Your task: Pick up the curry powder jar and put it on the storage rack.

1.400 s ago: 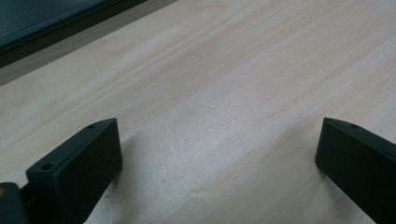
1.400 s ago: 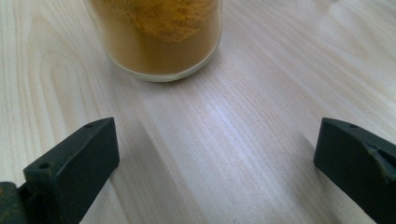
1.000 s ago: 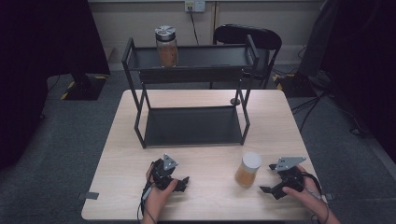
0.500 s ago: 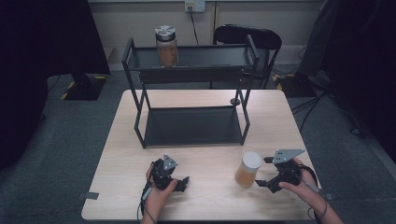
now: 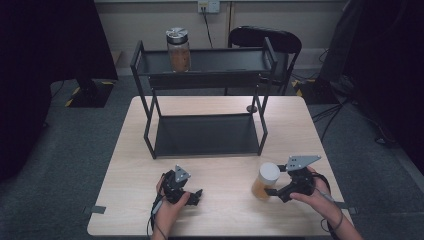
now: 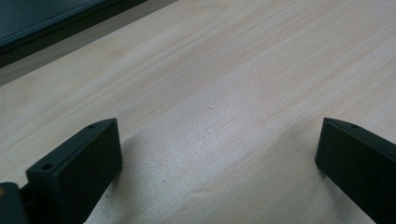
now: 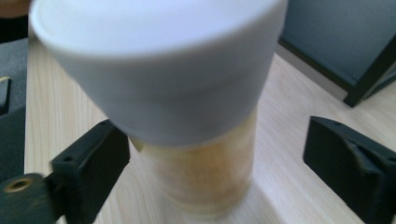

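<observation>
A clear jar (image 5: pixel 264 182) with a white lid and tan contents stands on the wooden table (image 5: pixel 220 105) at the front right. My right gripper (image 5: pixel 276 180) reaches in from the right, one jaw on each side of the jar. Its jaws have just been closing. In the right gripper view the left finger (image 7: pixel 93 163) sits close against the jar (image 7: pixel 205 182), while a gap remains at the right finger (image 7: pixel 350 158). My left gripper (image 5: pixel 196 196) rests at the front centre, open (image 6: pixel 217 158) over bare wood.
A black two-level rack (image 5: pixel 205 80) stands at the back of the table, with a second, silver-lidded jar (image 5: pixel 178 50) on its top shelf. A black chair (image 5: pixel 265 37) is behind the table. Bare wood lies between my two grippers.
My right gripper has moved left and a little up, so its jaws now straddle the jar and stand narrower. The left gripper and the jar have kept still.
</observation>
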`<state>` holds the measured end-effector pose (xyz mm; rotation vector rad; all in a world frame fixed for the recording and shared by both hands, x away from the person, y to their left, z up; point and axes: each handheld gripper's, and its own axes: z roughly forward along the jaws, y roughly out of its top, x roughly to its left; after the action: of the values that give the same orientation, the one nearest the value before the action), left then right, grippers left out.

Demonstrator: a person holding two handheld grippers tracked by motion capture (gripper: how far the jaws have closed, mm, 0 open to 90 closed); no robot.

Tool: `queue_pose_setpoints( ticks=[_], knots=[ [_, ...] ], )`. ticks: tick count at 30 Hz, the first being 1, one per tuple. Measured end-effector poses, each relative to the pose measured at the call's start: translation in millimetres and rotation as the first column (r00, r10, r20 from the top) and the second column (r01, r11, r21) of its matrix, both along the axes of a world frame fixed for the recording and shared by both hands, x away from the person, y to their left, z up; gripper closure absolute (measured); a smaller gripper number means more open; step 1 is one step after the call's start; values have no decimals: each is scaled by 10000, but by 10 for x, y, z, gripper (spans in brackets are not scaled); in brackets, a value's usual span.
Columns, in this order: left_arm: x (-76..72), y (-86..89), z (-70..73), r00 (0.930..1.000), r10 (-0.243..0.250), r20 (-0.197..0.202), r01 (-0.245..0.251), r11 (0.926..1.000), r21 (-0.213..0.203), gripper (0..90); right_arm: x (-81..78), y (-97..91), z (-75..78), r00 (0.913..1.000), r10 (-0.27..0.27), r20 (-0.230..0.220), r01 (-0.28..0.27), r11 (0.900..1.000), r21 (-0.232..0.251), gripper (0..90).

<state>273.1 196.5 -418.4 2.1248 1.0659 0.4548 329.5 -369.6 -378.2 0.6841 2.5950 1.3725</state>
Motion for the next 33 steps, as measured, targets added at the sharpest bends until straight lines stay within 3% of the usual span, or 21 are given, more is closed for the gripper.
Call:
queue_pose_setpoints(
  ticks=[6,11,13,18,23,33],
  knots=[
    [0,0,0,10000,1,2,-1,10000,-1,0,34,39,-31,9995,247,188,-255,9988,427,230],
    [0,0,0,10000,-1,0,1,10000,-1,0,43,97,-22,9982,496,323,-509,9979,411,310],
    [1,0,0,10000,-3,-1,3,10000,2,0,18,114,-24,9974,508,519,-527,9980,357,322],
    [0,0,0,10000,0,0,0,10000,0,0,-34,120,-42,9987,24,519,-53,9984,556,342],
    [1,0,1,10000,-2,-1,2,10000,3,0,-57,214,41,9973,-325,654,315,9994,173,346],
    [1,0,0,10000,-3,3,3,10000,4,0,69,456,289,9982,-170,582,169,9999,29,348]
  ],
)
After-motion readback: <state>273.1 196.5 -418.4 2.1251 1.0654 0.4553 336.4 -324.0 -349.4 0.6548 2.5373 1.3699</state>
